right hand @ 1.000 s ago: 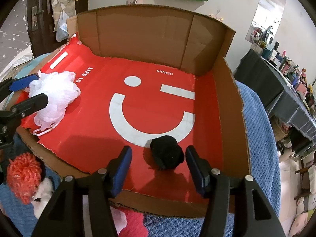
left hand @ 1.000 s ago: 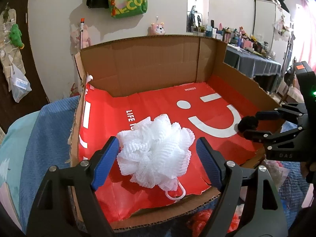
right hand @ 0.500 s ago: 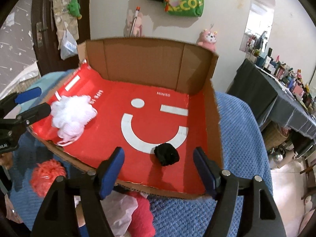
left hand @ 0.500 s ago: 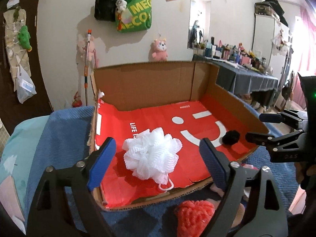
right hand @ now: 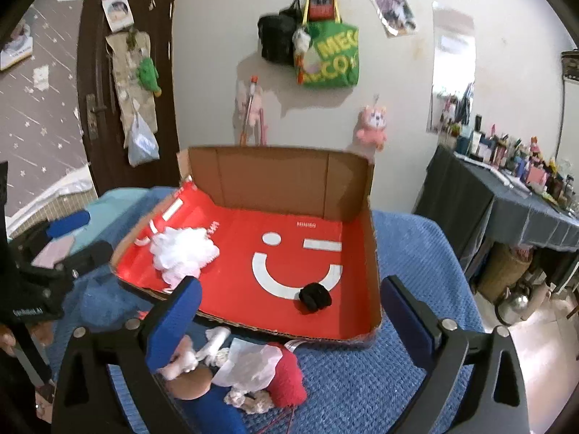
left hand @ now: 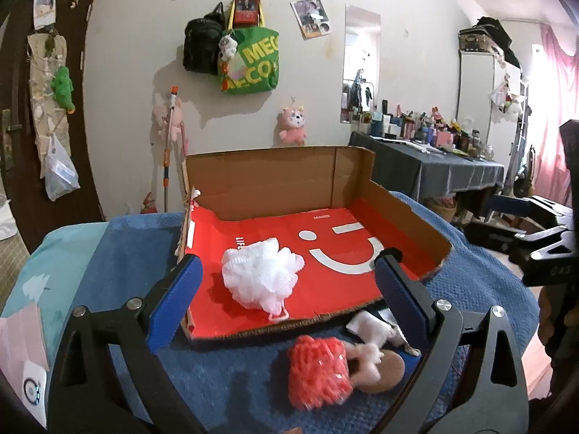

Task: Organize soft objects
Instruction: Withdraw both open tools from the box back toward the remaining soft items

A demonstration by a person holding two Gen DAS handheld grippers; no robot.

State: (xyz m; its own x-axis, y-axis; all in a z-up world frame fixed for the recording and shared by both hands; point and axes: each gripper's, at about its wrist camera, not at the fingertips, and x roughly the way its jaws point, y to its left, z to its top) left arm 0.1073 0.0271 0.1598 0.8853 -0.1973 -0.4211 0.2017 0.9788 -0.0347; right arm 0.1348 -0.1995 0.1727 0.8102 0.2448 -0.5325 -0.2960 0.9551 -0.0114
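one white pouf (left hand: 261, 275), one black pom-pom (right hand: 315, 297), one box (right hand: 275, 177)

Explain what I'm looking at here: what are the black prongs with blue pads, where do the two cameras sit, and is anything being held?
No robot here: a person holds a two-finger tool in each hand, with a fisheye camera on each looking along its fingers. The left gripper and the right gripper both hold nothing, and their jaws are opening. Ahead sits a cardboard box with a red liner on a blue blanket. Inside lie a white bath pouf and a small black item. In front of the box, outside it, wait more soft things, including an orange-red knitted piece and a dark red one.
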